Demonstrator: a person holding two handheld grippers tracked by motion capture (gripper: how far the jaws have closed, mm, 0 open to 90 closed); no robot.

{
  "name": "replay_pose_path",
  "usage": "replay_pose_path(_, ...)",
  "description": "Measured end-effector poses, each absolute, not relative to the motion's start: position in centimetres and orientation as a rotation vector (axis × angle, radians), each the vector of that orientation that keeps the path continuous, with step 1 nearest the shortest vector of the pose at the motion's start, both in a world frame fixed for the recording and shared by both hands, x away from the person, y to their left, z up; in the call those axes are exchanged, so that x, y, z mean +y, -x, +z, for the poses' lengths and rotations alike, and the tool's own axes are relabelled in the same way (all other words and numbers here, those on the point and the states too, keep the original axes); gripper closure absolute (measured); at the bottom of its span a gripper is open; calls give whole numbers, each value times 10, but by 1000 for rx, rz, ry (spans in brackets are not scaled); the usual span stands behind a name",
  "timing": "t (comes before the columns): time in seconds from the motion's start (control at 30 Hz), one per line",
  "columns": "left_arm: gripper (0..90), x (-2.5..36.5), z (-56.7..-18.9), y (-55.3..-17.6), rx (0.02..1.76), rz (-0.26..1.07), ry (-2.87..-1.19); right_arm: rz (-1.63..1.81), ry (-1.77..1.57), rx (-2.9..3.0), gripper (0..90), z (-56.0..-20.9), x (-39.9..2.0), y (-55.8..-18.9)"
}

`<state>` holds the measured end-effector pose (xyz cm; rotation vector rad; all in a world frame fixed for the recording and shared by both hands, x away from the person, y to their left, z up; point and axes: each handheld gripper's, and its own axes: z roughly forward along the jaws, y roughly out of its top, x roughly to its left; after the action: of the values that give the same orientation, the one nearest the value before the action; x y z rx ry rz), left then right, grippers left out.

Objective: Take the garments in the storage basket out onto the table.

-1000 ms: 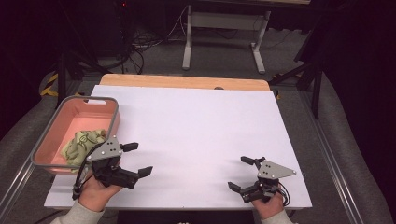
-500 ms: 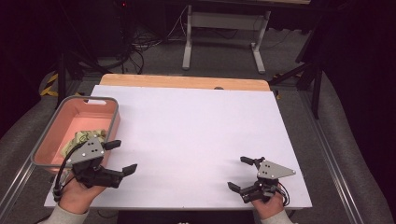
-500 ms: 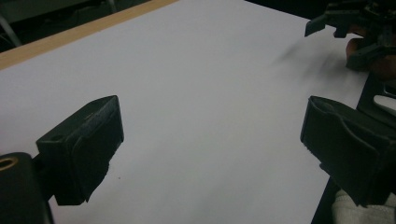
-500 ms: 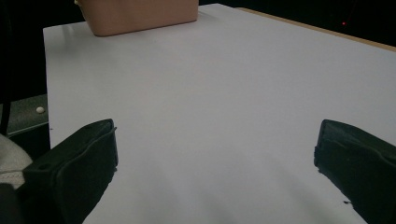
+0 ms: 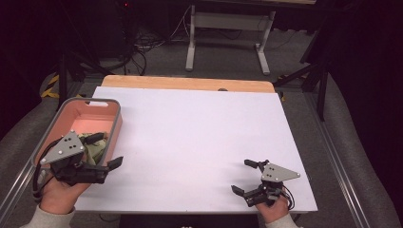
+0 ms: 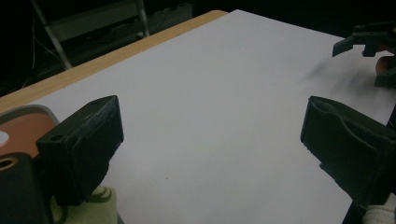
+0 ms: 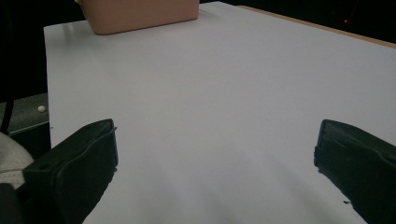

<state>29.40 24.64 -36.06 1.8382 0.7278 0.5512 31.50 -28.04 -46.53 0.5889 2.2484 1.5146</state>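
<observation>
1. Bench (image 5: 190, 142): white top w/ a wood strip along the far edge; dark floor and a metal stand beyond.
2. Pink bin (image 5: 111, 126) sits at the bench's left edge, grey rim; it holds a crumpled green-yellow cloth (image 5: 95, 148), partly hidden by the left gripper.
3. Left gripper (image 5: 102, 151), held in the person's left hand (image 5: 57, 194), is over the bin's near right corner. Fingers wide apart, nothing btwn them: one finger over the cloth, the other outside the bin wall over the white top. In the left gripper view the cloth shows just under the left finger (image 6: 81, 140).
4. Right gripper (image 5: 248, 176), in the right hand (image 5: 273, 209), is low over the near right part of the bench, well apart from the bin. Fingers spread wide, empty; bare white top btwn them in the right gripper view, bin at far end.
</observation>
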Motion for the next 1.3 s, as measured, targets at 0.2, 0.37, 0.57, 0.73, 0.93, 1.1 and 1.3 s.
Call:
replay_pose_path(0.2,64,256,-357,-292,750,572,-1806,1512,-589,2253,2,-466,-280,-315)
replay_pose_path(0.37,57,264,-354,-291,775,609,-1779,1511,-589,2253,2,-466,-280,-315)
replay_pose_path(0.57,55,271,-353,-291,801,632,-1766,1511,-590,2254,3,-466,-280,-315)
replay_pose_path(0.73,37,278,-354,-292,840,648,-1754,1509,-590,2254,3,-466,-280,-315)
replay_pose_path(0.93,7,287,-355,-293,900,676,-1752,1513,-588,2255,3,-466,-280,-315)
replay_pose_path(1.1,2,292,-356,-294,932,652,-1747,1520,-591,2248,2,-466,-281,-315)
replay_pose_path(1.3,2,297,-359,-295,961,656,-1791,1520,-592,2249,3,-466,-281,-315)
